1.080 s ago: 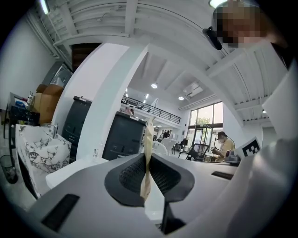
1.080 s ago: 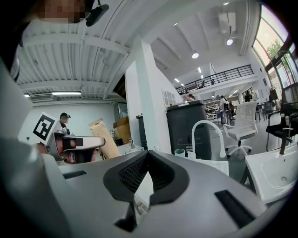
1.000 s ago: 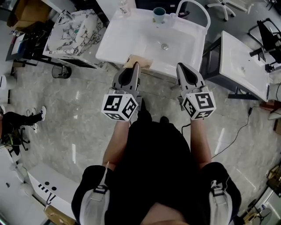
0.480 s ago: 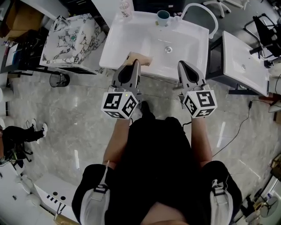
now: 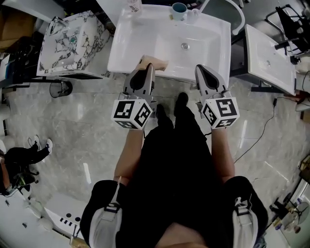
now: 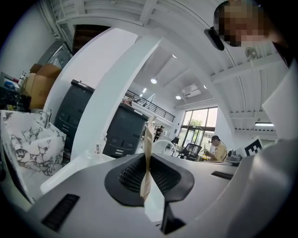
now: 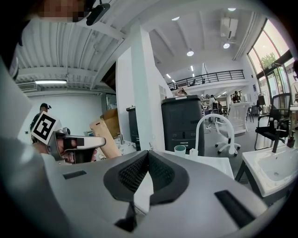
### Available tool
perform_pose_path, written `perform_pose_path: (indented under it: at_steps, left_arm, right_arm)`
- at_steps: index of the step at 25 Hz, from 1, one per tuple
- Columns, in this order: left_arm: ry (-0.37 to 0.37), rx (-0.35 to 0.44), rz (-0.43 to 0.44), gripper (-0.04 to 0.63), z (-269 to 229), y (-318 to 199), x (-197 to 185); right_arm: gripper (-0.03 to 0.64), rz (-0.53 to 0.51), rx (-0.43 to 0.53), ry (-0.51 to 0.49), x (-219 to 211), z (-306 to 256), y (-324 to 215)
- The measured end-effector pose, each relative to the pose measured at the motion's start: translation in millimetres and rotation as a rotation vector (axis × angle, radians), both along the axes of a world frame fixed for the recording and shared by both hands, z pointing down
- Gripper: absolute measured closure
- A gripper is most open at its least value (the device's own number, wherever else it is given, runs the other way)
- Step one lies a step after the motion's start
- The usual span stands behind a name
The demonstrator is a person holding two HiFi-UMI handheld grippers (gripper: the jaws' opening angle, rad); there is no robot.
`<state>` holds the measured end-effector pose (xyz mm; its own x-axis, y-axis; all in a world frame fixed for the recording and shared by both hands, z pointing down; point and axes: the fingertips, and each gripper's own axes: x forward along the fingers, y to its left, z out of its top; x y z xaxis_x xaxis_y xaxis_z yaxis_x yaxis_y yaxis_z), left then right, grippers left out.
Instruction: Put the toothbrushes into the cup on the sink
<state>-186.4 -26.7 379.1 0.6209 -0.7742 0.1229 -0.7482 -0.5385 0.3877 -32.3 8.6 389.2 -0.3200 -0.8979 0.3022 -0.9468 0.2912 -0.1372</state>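
Observation:
A teal cup stands at the back rim of the white sink; it also shows small in the right gripper view. My left gripper hovers at the sink's front edge, shut on a thin tan flat pack. That pack shows edge-on between the pads. No toothbrush shows plainly. My right gripper is level with the left one, just short of the sink's front edge. It is shut with nothing between its pads.
A clear bottle stands at the sink's back left and a small white item beside the cup. A marble-patterned basin lies to the left and a second white sink to the right. A white chair is behind.
The sink has come closer in the head view as the person steps forward, with a foot now under its front edge. Both grippers keep their pose and stay shut.

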Motion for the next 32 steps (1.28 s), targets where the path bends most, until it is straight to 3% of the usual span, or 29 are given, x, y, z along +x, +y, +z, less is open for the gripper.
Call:
perform_pose_path:
  at_steps: [14, 32]
  left_arm:
    - [-0.015, 0.003, -0.034, 0.555, -8.7, -58.3, 11.0]
    - [-0.018, 0.032, -0.079, 0.555, -22.7, -164.9, 91.6]
  right_arm:
    - [0.588, -0.054, 0.007, -0.045, 8.1, 4.1, -63.0]
    - [0.588, -0.152, 0.021, -0.071, 74.8, 6.9, -178.2]
